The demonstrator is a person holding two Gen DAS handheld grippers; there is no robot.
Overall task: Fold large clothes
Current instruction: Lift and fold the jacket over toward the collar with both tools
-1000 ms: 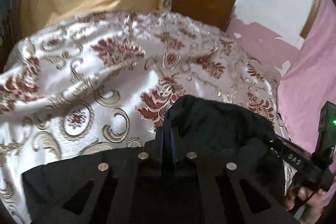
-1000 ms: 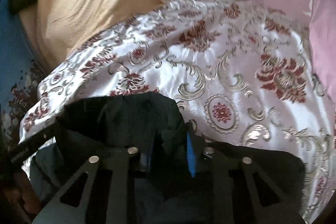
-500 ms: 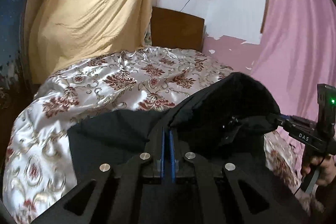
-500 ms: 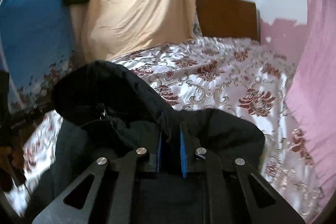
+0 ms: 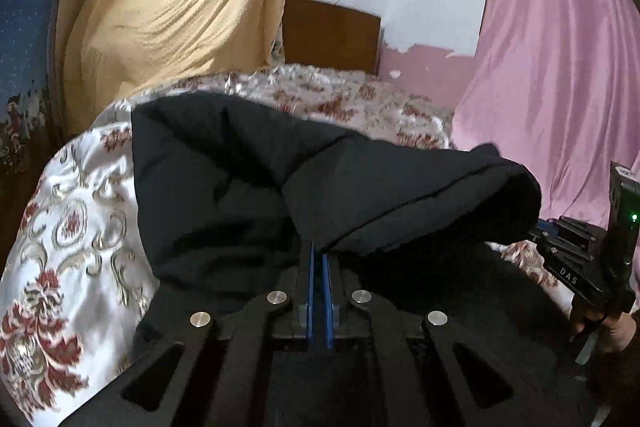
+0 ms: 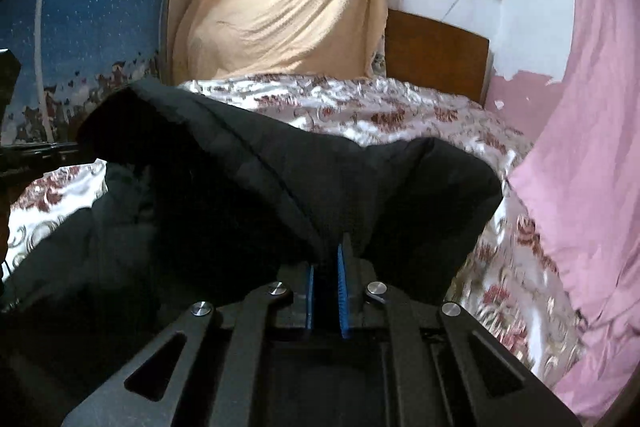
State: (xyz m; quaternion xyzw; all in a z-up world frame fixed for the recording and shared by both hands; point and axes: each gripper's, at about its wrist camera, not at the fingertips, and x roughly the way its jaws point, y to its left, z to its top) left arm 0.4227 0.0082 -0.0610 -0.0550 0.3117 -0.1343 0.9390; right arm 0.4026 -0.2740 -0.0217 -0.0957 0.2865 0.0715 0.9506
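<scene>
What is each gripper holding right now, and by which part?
Both hold the black garment: left gripper and right gripper each pinch a fold of its raised edge.

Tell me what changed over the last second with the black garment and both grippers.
Both grippers pulled back from the bed and lifted the black garment, which lay low on the floral bedspread before; its edge now hangs stretched between them. The right gripper narrowed onto the fabric. The left gripper stayed clamped on it. Bedspread and wall drapes are unchanged.
</scene>
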